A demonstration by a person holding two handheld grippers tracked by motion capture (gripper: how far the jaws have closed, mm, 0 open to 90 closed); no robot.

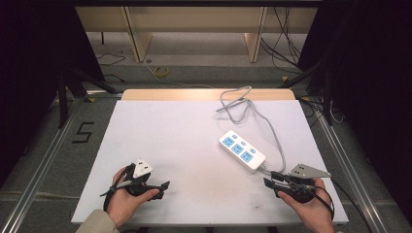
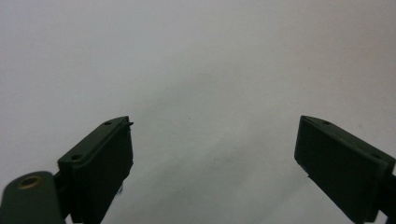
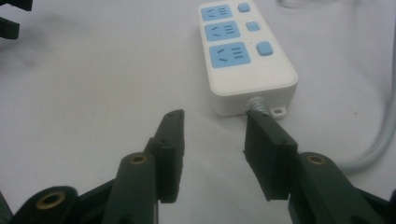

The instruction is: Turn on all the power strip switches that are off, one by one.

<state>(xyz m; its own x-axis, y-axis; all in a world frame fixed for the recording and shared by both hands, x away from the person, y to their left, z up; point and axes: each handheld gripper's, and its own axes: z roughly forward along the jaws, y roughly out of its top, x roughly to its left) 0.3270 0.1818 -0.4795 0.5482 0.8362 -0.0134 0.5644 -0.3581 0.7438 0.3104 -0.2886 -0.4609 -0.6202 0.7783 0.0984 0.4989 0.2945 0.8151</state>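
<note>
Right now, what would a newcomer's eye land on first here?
The white power strip with three blue sockets, lying at an angle right of centre on the white table, its grey cable looping toward the far edge. Next, the right tool, open just short of the strip's cable end, and the left tool, open over bare table.

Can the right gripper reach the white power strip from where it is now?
Probably yes: the right gripper is open, close before the power strip, with bare table between them.
</note>
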